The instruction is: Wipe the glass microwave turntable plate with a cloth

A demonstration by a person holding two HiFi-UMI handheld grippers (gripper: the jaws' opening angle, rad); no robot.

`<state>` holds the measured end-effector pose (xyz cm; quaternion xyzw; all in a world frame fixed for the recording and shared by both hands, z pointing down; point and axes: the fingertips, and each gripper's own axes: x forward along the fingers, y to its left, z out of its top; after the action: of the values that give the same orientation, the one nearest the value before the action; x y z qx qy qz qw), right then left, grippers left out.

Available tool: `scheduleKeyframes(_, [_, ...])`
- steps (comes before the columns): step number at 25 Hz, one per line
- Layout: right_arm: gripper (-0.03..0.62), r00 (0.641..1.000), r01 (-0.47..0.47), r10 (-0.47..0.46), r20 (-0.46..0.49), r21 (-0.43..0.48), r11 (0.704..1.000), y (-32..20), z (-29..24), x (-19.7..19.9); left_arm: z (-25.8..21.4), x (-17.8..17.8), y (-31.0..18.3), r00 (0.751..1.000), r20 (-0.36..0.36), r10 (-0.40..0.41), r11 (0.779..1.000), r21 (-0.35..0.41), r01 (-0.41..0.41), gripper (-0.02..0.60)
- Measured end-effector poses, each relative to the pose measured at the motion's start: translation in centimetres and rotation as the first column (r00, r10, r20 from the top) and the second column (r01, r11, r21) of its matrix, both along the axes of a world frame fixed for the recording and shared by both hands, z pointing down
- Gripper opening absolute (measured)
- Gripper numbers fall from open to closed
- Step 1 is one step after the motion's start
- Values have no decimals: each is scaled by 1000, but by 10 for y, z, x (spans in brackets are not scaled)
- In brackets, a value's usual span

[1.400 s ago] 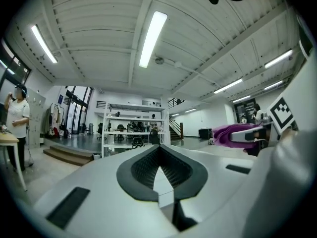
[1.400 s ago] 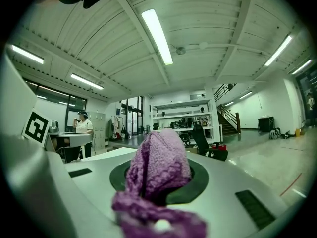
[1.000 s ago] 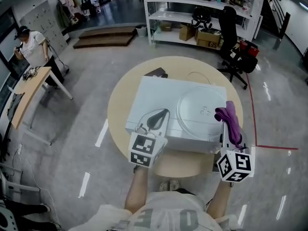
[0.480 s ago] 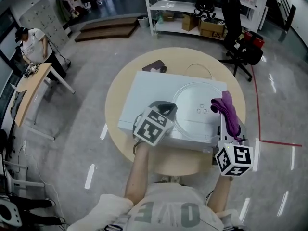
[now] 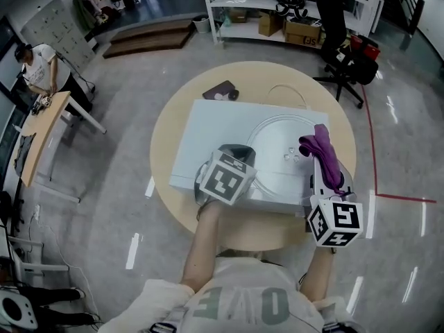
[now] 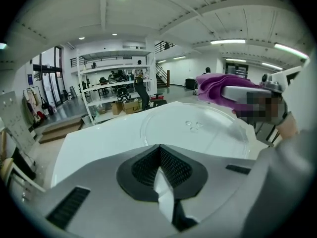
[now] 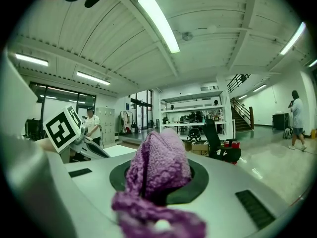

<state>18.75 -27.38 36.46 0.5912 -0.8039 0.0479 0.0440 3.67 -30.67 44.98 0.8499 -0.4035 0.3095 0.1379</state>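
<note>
Round beige table, white microwave on it, dark object, cable loop

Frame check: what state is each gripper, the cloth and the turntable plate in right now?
round glass turntable plate: lying flat on top of the white microwave.
purple knitted cloth: bunched, clamped, over the plate's right side.
left gripper: shut, nothing between the jaws.
right gripper: shut on the purple knitted cloth.

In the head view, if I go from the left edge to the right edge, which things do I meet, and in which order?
In order: wooden side desk → left gripper → glass turntable plate → purple cloth → red floor line.
</note>
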Motion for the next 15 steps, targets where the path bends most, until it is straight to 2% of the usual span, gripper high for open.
scheduleKeyframes(4, [48, 1000, -5, 5, 1, -1, 1000, -2, 0, -12, 3, -8, -3, 998, 55, 26, 1000, -14, -25, 3])
scheduleKeyframes(8, [48, 1000, 3, -3, 3, -16, 1000, -1, 6, -24, 5, -37, -10, 996, 81, -29, 999, -12, 31, 3])
scheduleKeyframes(15, [48, 999, 36, -36, -10, -36, 999, 2, 13, -49, 2, -85, -4, 992, 71, -107, 994, 0, 108, 3])
